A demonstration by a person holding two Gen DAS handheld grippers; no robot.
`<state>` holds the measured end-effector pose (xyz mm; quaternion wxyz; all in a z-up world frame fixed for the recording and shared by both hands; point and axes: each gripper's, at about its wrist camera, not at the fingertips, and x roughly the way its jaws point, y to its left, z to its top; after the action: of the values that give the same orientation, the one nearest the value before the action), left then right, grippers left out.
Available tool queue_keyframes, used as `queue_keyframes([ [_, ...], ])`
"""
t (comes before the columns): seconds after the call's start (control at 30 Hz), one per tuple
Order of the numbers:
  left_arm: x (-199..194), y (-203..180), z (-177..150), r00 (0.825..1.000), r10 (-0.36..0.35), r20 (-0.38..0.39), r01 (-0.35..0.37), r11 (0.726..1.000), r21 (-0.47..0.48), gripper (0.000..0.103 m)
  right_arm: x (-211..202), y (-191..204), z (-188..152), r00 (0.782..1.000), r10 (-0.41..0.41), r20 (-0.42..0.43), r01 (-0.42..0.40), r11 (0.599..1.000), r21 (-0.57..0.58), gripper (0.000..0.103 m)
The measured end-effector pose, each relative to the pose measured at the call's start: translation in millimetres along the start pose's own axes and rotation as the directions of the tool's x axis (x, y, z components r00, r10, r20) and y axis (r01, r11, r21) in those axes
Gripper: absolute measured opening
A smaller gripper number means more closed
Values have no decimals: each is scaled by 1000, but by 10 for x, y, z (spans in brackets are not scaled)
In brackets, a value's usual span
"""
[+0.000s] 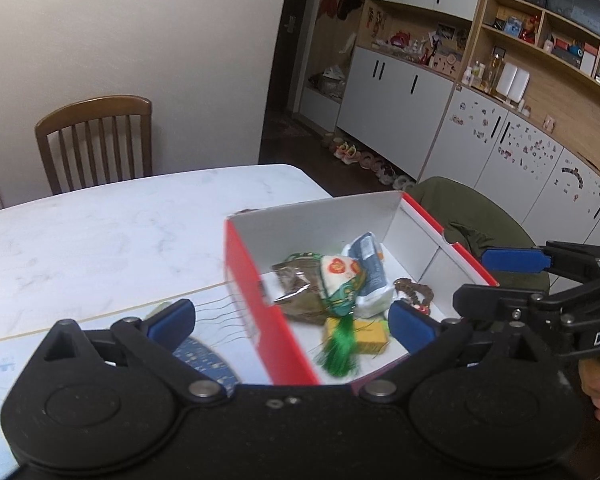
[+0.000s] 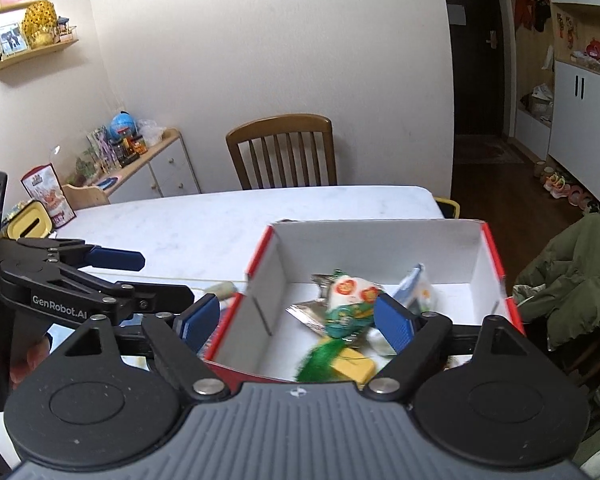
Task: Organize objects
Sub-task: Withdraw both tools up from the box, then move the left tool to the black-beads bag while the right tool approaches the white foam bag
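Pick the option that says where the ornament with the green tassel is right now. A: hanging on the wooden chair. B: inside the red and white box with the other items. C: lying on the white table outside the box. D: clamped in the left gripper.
B: the ornament with the green tassel lies inside the red and white box on the other items, while the left gripper and right gripper are both open and hold nothing.

Your right hand-held gripper [image 2: 296,316] hangs over the near end of the red box [image 2: 494,256] on the white desk [image 2: 220,224], jaws spread wide, one pad outside the box's left wall and the other inside. Below lie a sachet [image 2: 350,300] with a green tassel [image 2: 320,360], a yellow block [image 2: 354,368] and a foil packet [image 2: 308,312]. Your left hand-held gripper [image 2: 140,276] sits left of the box, also spread.
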<state>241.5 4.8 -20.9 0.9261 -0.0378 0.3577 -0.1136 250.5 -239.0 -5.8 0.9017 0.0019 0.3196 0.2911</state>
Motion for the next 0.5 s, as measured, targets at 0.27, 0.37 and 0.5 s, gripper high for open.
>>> queue_keyframes([
  [0.27,-244,448,-108,1000,20,7,-20,999,-41,103,91,420,-53,1000,8,-4,-8,999,36,86],
  [0.37,-319,602,-194,999,35,30,-34,999,-24,103,132,588,-79,1000,3,-1,-3,999,40,86],
  [0.5,-410,743,-309,997,59,57,-61,998,34,103,227,792,-115,1000,2,-18,-1,999,42,86],
])
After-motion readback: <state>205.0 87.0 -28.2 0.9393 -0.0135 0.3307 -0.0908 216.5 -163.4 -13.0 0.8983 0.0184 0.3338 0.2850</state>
